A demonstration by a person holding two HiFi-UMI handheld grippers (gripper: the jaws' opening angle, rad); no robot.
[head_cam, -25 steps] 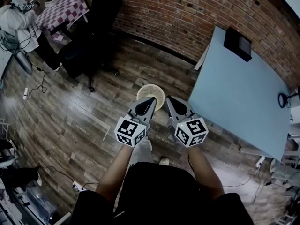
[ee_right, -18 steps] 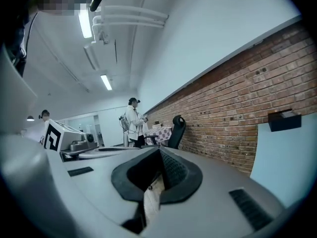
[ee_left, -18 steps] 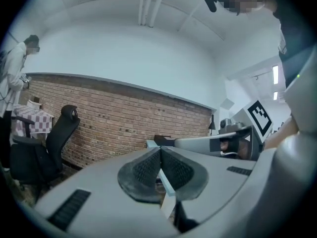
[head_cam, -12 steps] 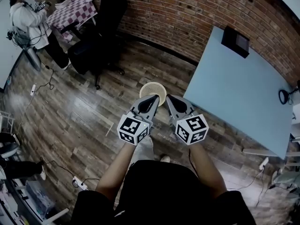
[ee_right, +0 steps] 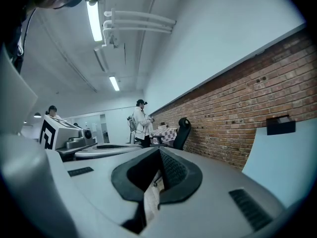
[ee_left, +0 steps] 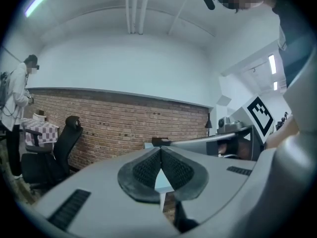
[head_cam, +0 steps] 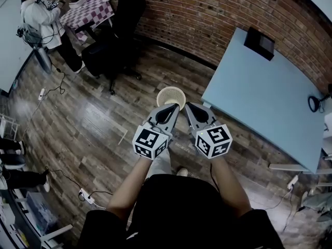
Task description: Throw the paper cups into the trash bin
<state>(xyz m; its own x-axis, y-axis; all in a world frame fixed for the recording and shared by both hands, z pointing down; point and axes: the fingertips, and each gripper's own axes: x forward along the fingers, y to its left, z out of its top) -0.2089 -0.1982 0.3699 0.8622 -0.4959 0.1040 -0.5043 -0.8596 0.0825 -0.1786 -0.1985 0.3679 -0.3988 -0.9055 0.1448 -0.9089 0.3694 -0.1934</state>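
Note:
A cream mesh trash bin (head_cam: 171,95) stands on the wooden floor just beyond my fingertips. My left gripper (head_cam: 170,108) and right gripper (head_cam: 189,106) are held side by side at waist height, pointing nearly level towards it. The left gripper (ee_left: 160,148) has its pads pressed together with nothing between them. The right gripper (ee_right: 159,150) also meets at the tips. A pale strip shows in the gap below its pads, and I cannot tell what it is. No paper cup is in any view.
A light blue table (head_cam: 259,87) with a black box (head_cam: 259,43) stands to the right against the brick wall. A black office chair (head_cam: 116,40) is to the left of the bin. A person (head_cam: 44,22) stands by a checkered table (head_cam: 85,12). Cables (head_cam: 85,193) lie on the floor.
Both grippers have travelled across the floor together, still side by side and shut. In the head view the chair, the standing person and the checkered table have slid right; the bin stays at my fingertips.

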